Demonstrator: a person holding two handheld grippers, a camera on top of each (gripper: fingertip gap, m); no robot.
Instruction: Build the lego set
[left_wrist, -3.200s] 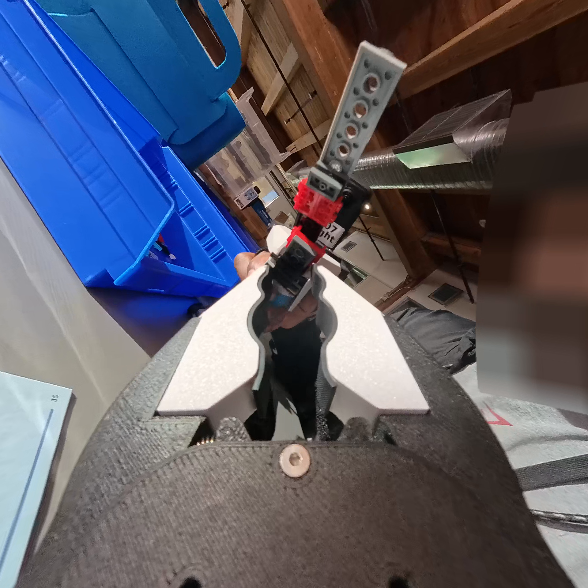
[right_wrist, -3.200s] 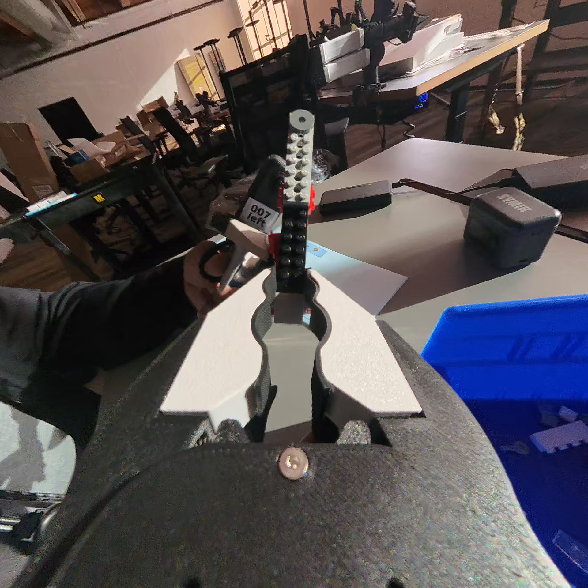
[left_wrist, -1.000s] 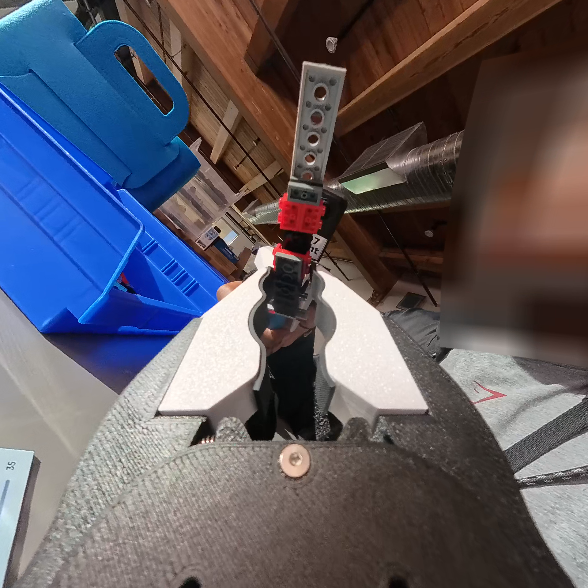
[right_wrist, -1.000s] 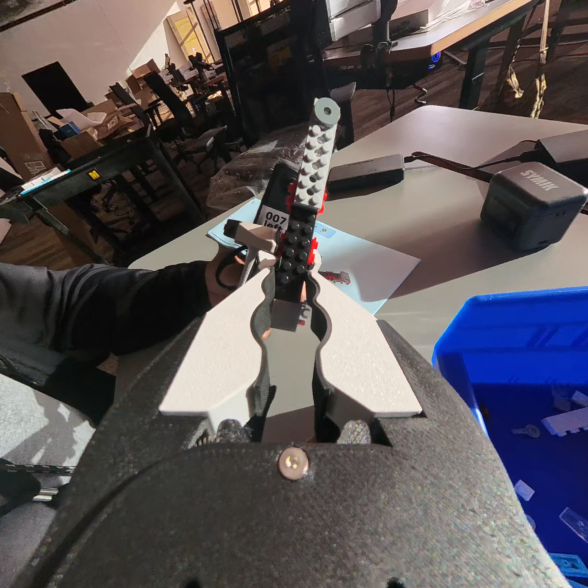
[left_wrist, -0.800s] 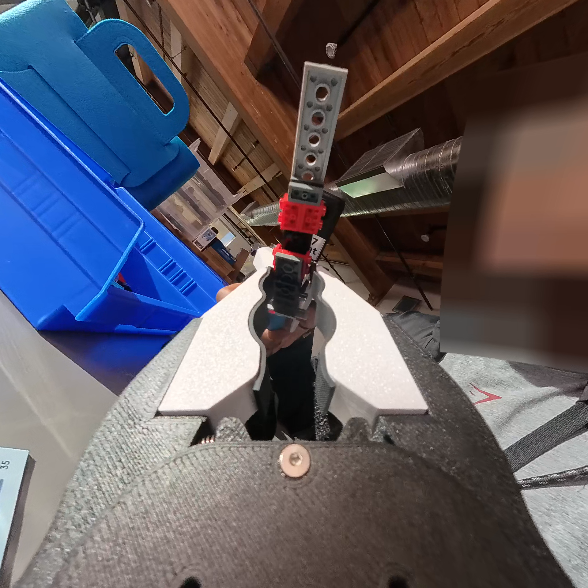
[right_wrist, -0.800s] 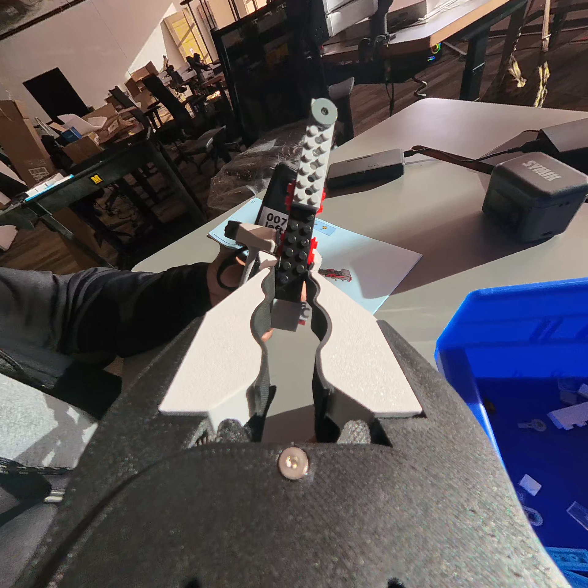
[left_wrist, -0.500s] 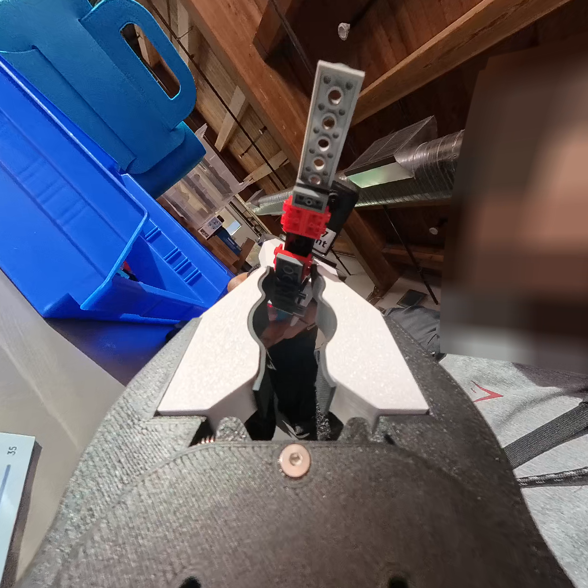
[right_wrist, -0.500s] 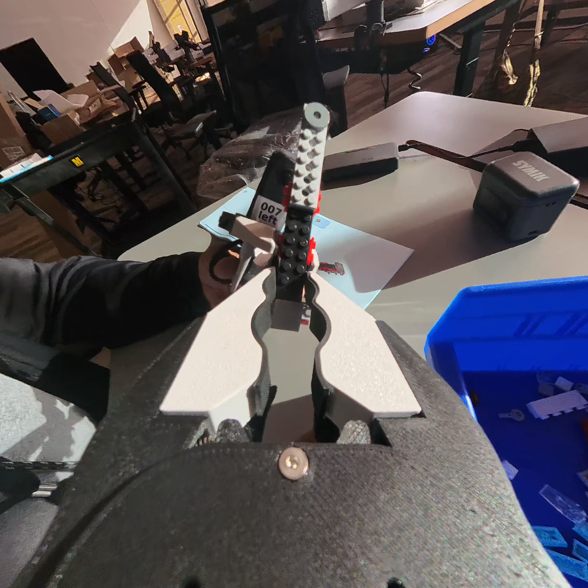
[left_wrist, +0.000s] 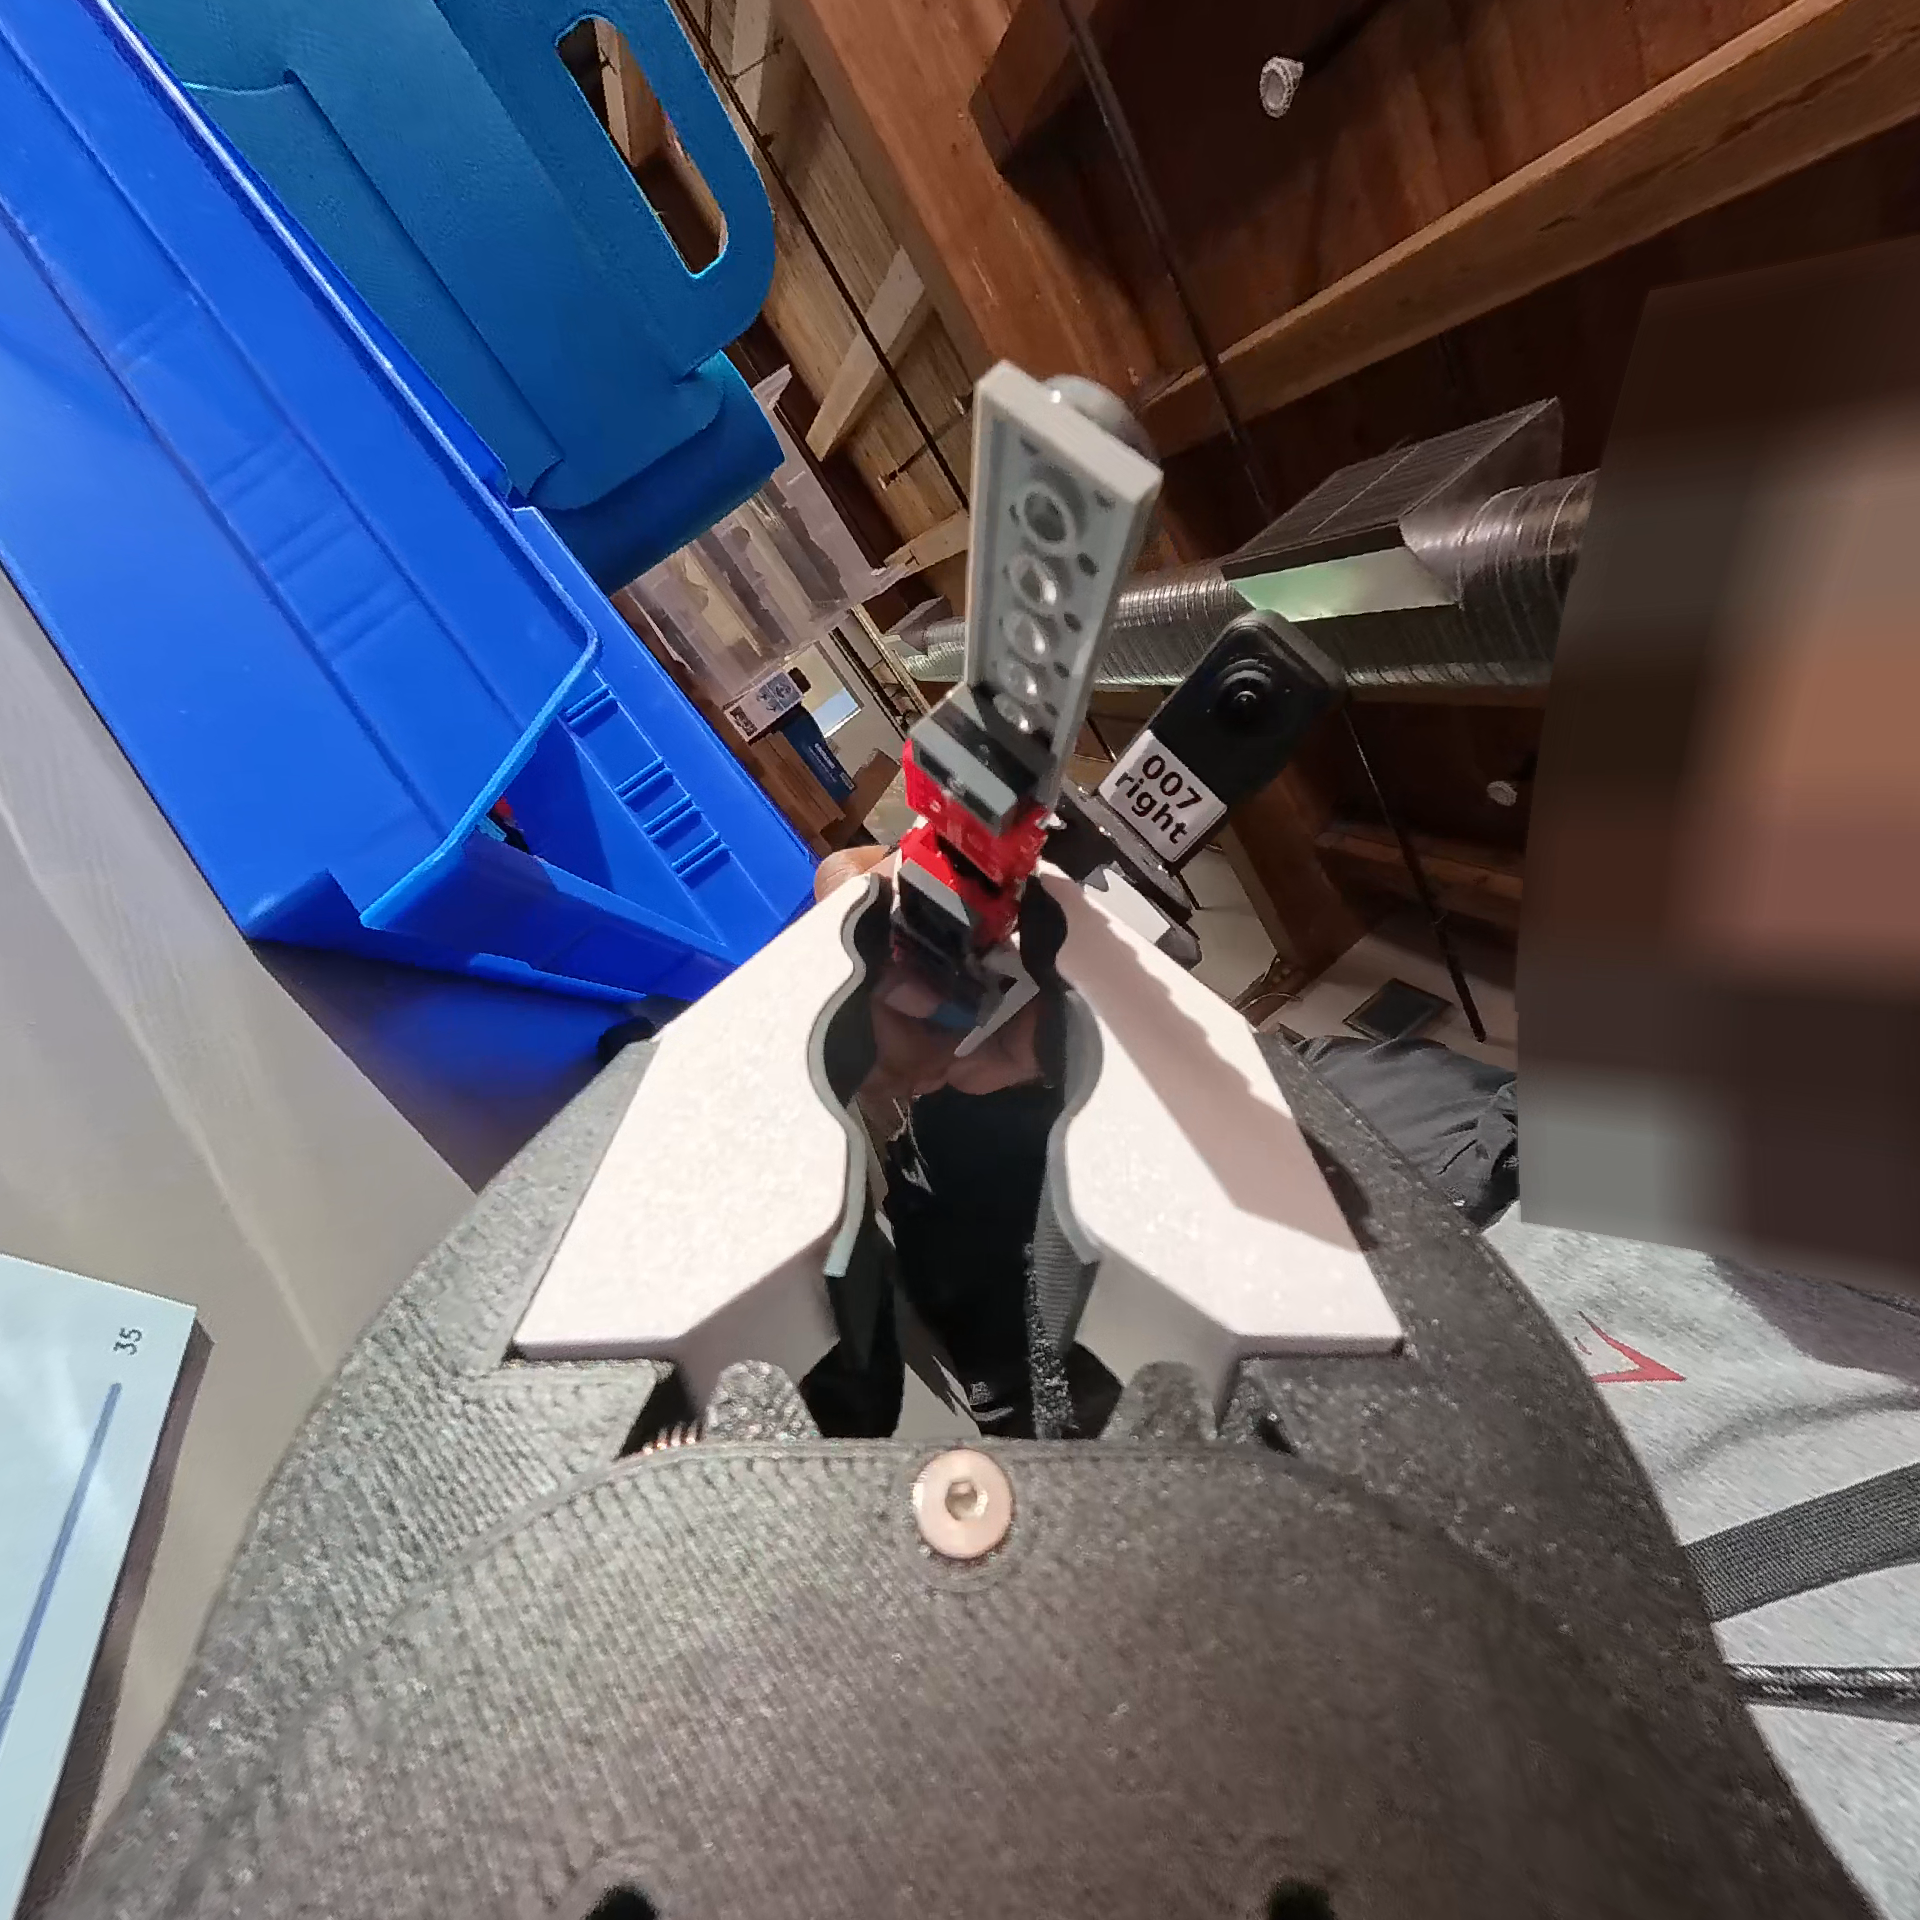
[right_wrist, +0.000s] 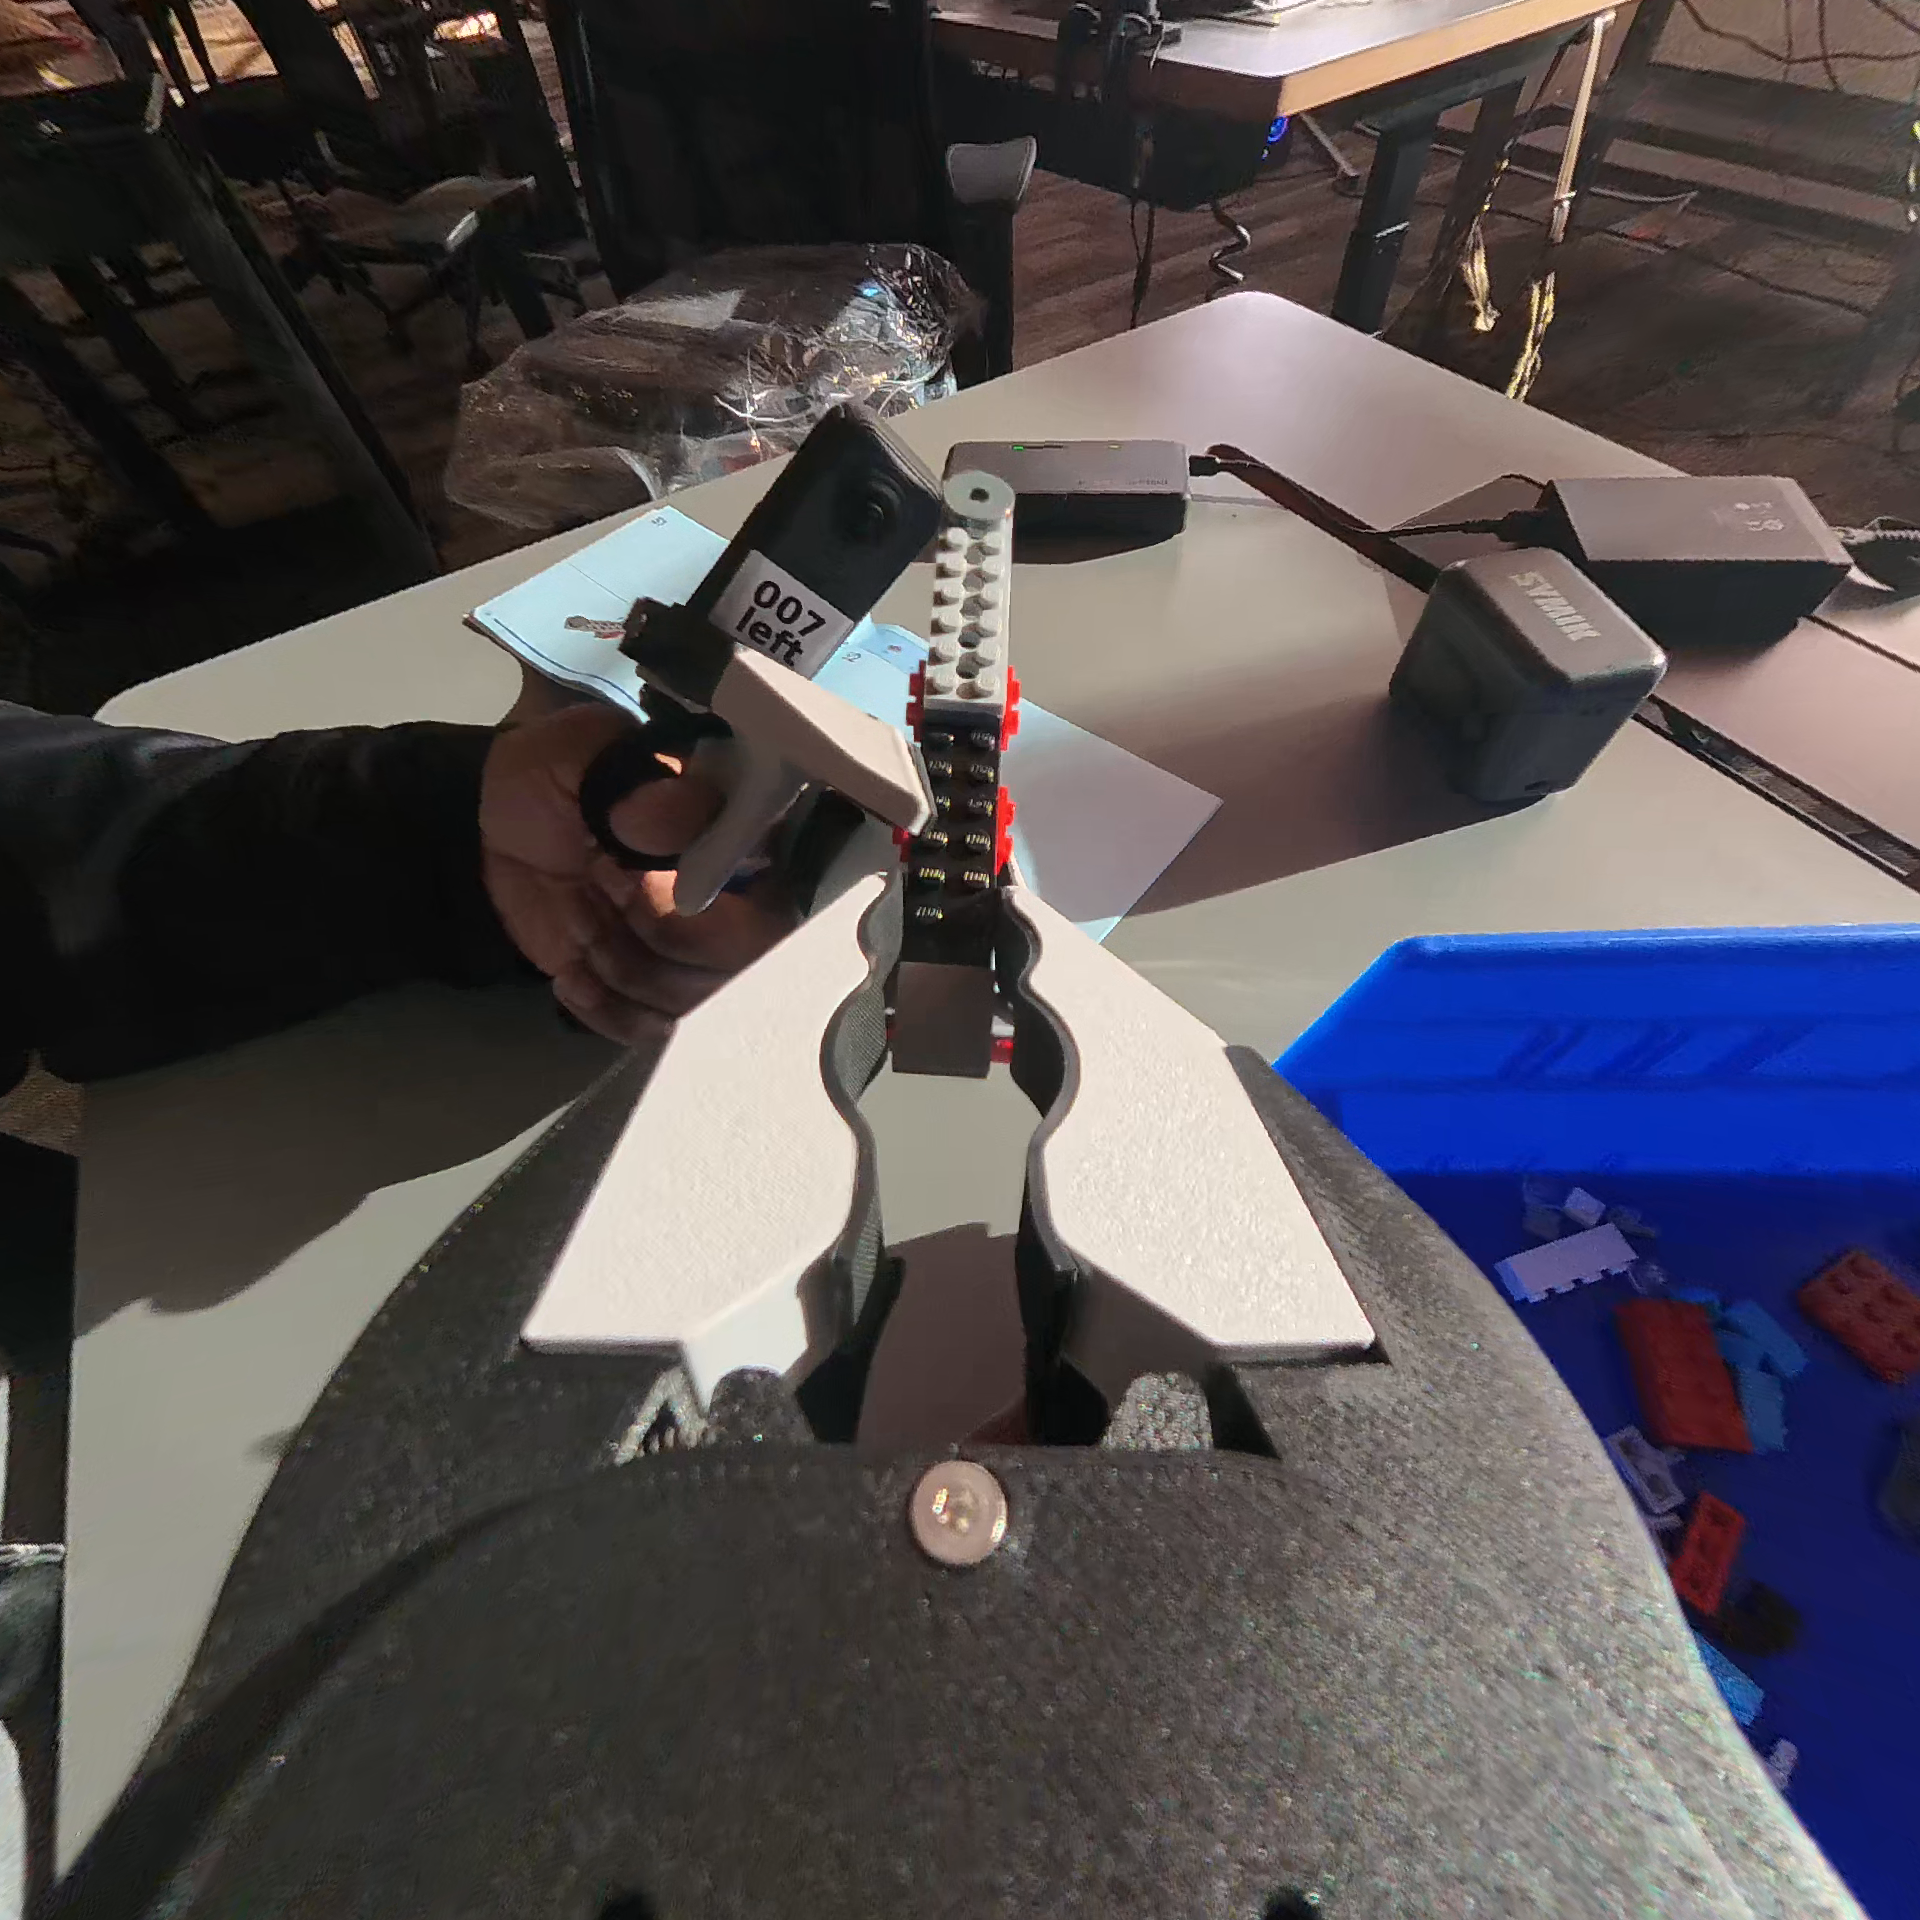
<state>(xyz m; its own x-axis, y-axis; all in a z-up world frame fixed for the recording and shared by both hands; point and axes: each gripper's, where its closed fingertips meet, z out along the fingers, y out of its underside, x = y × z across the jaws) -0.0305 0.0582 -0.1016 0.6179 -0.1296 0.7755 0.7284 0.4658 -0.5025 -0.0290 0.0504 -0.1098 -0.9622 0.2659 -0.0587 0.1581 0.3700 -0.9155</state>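
While the right hand-held gripper (right_wrist: 948, 935) clamps its fingers on the dark lower end of the lego assembly (right_wrist: 961, 727), the left hand-held gripper (left_wrist: 956, 914) pinches the same assembly at its red bricks. Above the grey counter (right_wrist: 1299, 436), the assembly stands upright, left of the blue bin (right_wrist: 1621, 1049) and near the instruction sheet (right_wrist: 1081, 810).
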